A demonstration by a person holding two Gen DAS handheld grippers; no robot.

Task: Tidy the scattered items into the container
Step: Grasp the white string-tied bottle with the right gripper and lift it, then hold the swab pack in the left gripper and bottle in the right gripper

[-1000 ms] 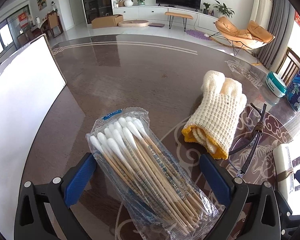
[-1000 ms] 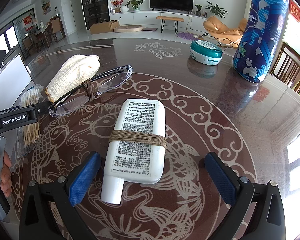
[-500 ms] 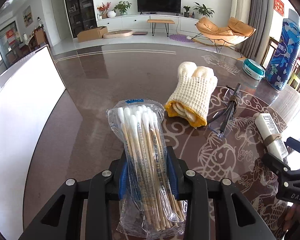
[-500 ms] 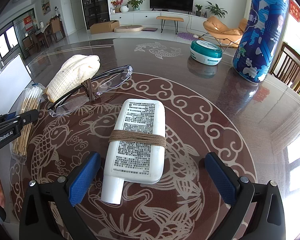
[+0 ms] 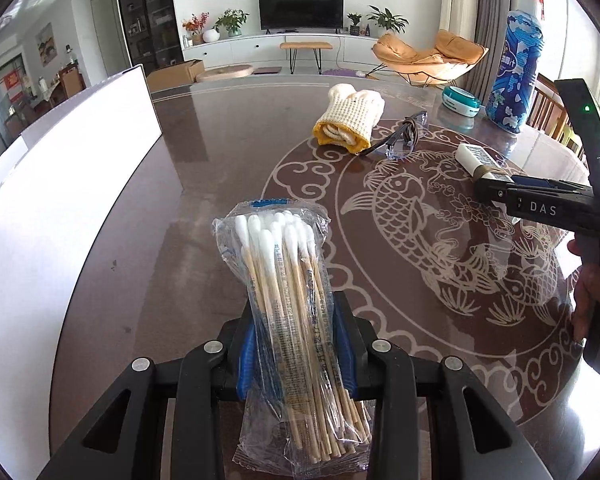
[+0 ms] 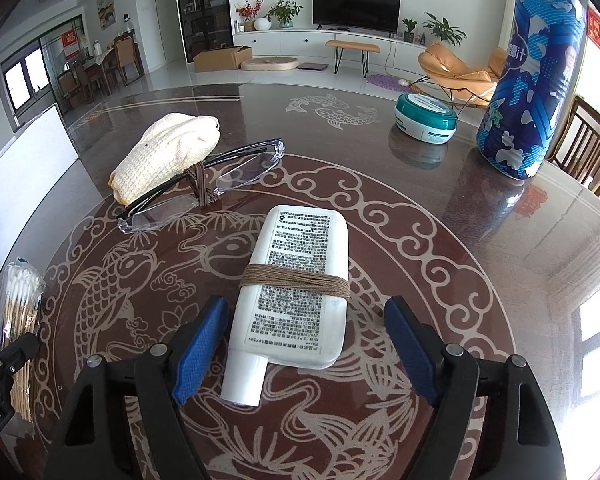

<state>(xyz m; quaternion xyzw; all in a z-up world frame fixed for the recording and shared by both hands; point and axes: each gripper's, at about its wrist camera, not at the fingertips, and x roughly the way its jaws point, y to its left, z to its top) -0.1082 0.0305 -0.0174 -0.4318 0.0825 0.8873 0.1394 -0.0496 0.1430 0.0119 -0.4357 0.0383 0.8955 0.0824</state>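
A clear bag of cotton swabs (image 5: 284, 280) stands up between the blue pads of my left gripper (image 5: 298, 340), which is shut on it above the table. The same bag (image 6: 20, 312) shows at the left edge of the right wrist view. A white tube (image 6: 300, 280) bound with brown twine lies on the table between the fingers of my right gripper (image 6: 304, 340). Its jaws are closing, with a small gap still on each side of the tube. The white container (image 5: 60, 200) lies to the left.
A knitted glove (image 6: 168, 152) and glasses (image 6: 204, 184) tied with twine lie beyond the tube. A teal jar (image 6: 426, 118) and a tall blue bottle (image 6: 536, 80) stand at the far right. A person's hand (image 5: 592, 300) holds the right gripper.
My left gripper closed on the swab bag and carried it off the table, away from the glove. The right gripper's fingers came in around the tube without shifting place.
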